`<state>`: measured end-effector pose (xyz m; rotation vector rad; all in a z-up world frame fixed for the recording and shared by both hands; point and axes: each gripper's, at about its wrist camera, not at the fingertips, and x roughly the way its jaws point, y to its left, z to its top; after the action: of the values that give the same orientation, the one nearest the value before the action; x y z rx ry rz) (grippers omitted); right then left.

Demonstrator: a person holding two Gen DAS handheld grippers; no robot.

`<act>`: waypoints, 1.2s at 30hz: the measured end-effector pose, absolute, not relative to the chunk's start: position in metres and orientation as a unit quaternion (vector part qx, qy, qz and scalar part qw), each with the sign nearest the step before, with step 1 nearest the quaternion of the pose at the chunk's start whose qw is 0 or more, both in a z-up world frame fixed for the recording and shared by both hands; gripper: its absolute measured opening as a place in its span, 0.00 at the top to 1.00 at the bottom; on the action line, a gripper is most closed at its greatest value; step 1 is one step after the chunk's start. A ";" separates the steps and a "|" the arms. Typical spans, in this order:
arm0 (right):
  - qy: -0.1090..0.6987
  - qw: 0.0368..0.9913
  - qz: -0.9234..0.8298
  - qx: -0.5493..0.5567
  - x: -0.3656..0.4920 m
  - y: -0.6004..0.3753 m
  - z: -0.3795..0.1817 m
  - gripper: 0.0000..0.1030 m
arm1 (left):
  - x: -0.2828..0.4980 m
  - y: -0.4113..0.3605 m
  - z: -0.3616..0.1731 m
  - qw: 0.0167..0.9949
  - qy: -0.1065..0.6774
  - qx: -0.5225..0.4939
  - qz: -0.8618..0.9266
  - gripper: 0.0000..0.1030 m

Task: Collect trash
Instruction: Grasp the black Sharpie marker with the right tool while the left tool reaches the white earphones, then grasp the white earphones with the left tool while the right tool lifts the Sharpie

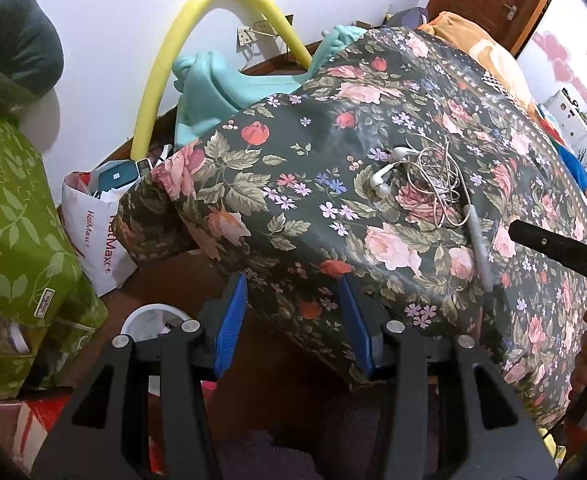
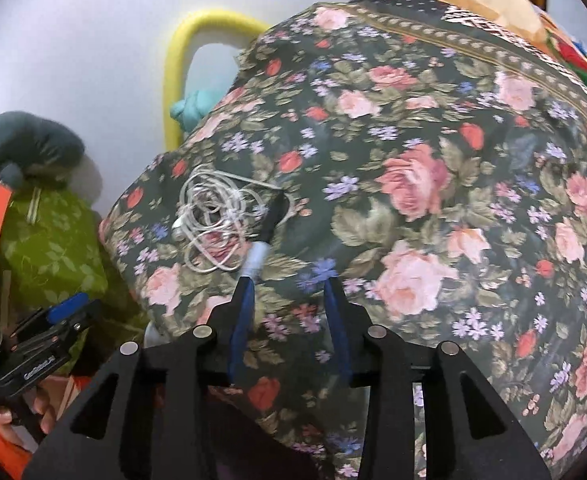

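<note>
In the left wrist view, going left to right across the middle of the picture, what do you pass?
Green leaf-patterned bag → white shopping bag → tangled white earphones → grey pen → the right gripper's black body at the frame edge.

Left claw [image 1: 293, 284]: jaws apart, nothing between them, over the bed edge
Floral bedspread [image 1: 313, 208]: carries tangled white earphones [image 1: 417, 180] and grey pen [image 1: 478, 246]
Floor: white bin [image 1: 153, 320]

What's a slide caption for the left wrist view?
Left claw open and empty over the floral cloth's edge; tangled white earphones and a grey pen lie ahead.
</note>
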<state>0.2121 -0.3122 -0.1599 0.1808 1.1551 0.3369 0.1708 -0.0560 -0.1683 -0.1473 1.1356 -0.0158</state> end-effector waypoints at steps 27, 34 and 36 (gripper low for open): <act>0.539 0.830 0.139 0.038 0.221 -0.300 -0.174 0.90 | 0.203 -0.086 -0.150 0.842 0.533 -0.076 -0.038 0.54; 0.540 0.828 0.124 0.084 0.221 -0.341 -0.175 0.90 | 0.244 -0.134 -0.154 0.832 0.544 -0.087 -0.063 0.54; 0.542 0.826 0.125 0.097 0.222 -0.348 -0.177 0.90 | 0.255 -0.149 -0.161 0.828 0.549 -0.092 -0.072 0.54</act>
<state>0.2220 -0.3477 -0.1765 0.2053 1.1510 0.2659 0.2546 -0.1494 -0.1607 -0.1949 1.1657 -0.1522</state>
